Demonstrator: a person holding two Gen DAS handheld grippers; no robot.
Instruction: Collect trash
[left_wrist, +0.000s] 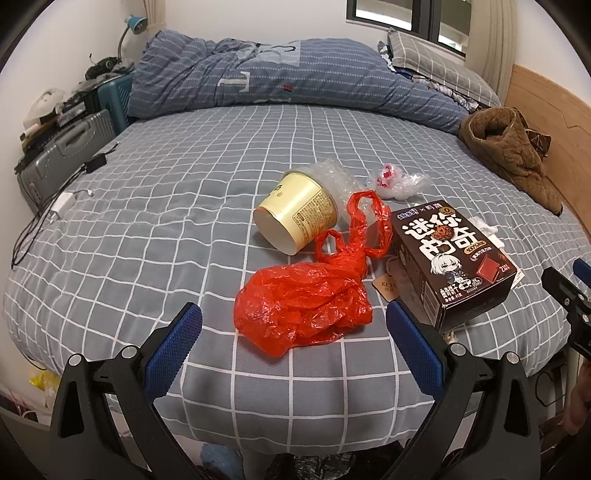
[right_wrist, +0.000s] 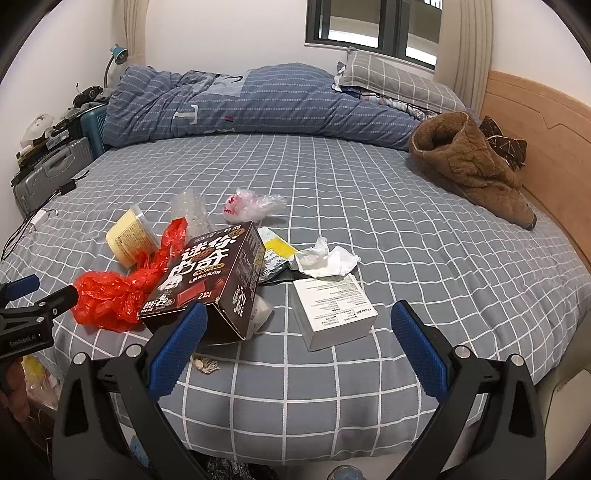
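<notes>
Far left of the left wrist view, a grey suitcase sits beside the bed, with a white charger and its cables lying on the checked sheet near that edge. Up top, a blue quilt is heaped across the far side, and at the upper right a brown fleece garment lies against the wooden headboard.

Now the trash, clustered centre to right. A cream paper cup lies tipped on its side, bubble wrap behind it and a clear crumpled bag just to its right. The red plastic bag sprawls in the middle, handles reaching up toward the cup, touching the dark cookie box on its right.

The left gripper is released, jaws spread wide. The red bag lies right between the two blue pads and just ahead of them, nothing blocking; the right-hand pad sits close against the near corner of the cookie box.

Over to the right wrist view: the cookie box fills the left centre, leaning on other litter. Right of it lie a crumpled white tissue and a white carton. A small frayed tuft lies on the sheet below the box.

The right gripper is also open wide. The white carton sits between its pads, slightly ahead; the left pad overlaps the cookie box's near corner.
</notes>
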